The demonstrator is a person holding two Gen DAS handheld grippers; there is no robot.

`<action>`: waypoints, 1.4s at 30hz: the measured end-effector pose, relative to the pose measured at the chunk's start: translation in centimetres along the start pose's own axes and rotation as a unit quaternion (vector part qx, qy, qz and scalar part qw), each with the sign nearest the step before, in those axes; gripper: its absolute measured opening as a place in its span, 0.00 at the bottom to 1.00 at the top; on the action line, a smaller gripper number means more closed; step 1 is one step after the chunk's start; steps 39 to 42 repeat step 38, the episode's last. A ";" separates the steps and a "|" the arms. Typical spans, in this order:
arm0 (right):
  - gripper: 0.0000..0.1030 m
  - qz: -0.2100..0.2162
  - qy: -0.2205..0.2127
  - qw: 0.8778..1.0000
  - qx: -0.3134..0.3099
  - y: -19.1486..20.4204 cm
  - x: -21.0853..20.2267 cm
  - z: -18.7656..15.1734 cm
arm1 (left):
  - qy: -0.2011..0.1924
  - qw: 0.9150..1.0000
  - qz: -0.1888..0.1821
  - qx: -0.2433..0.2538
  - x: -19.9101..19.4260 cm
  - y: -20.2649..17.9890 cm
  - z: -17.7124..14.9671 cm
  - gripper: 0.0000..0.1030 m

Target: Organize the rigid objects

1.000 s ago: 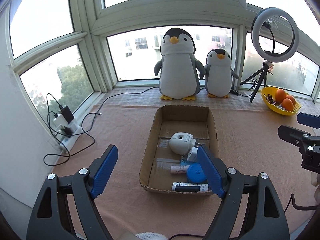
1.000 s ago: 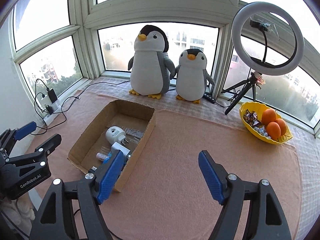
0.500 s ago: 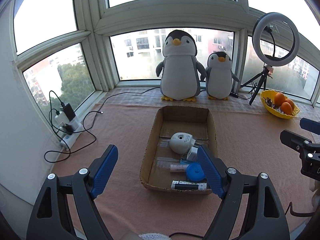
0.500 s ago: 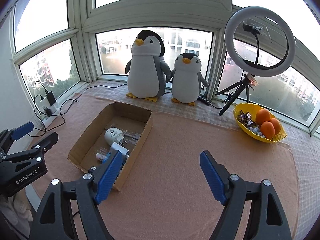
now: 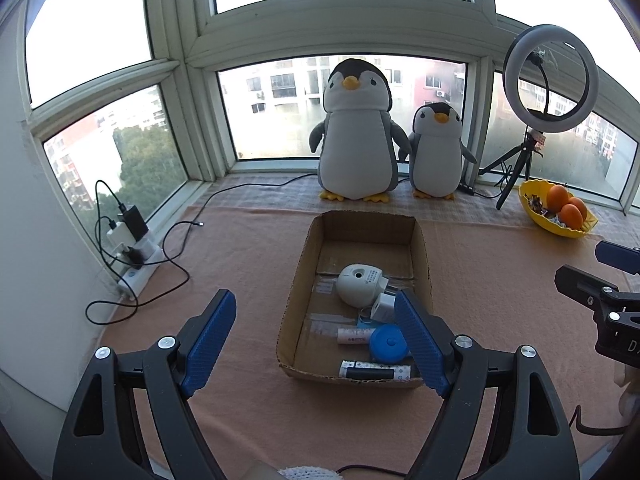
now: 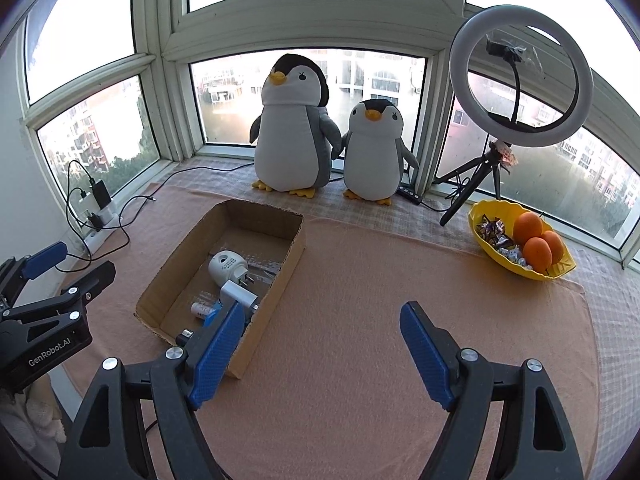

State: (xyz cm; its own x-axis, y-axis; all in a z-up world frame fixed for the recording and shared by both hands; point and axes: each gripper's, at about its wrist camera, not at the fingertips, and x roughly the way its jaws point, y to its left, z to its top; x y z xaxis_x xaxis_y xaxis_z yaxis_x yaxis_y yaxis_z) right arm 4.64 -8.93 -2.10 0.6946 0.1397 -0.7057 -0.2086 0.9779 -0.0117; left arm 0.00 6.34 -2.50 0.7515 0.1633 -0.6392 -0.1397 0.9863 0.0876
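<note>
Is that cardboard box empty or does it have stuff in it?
Not empty: the cardboard box holds a white plug-in device, a blue round case and tubes.

Brown cardboard box [image 5: 422, 256], blue round case [image 5: 387, 343], white domed device [image 5: 357, 283], yellow bowl [image 6: 486, 250] with oranges [image 6: 538, 250], peach cloth [image 6: 380, 320], black-grey-white plush penguins [image 6: 294, 132].

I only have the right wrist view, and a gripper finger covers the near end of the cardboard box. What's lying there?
Observer: The left wrist view shows a round blue case next to a pink-and-white tube.
Operator: Anything against the near wall?
Observer: Yes. Inside the cardboard box, a black-capped tube lies flat along that wall.
Operator: Is the left gripper holding anything?
Observer: No. The left gripper is open, with nothing between its pads.
</note>
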 end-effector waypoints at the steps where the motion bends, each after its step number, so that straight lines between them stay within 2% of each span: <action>1: 0.75 0.001 0.000 1.000 0.000 0.0 0.0 0.0 | 0.000 1.000 0.000 0.000 0.0 0.0 0.0 0.80; 42: 0.75 0.004 0.017 1.000 0.004 0.0 0.7 -0.6 | -0.001 1.000 -0.004 -0.005 0.1 0.0 0.0 0.80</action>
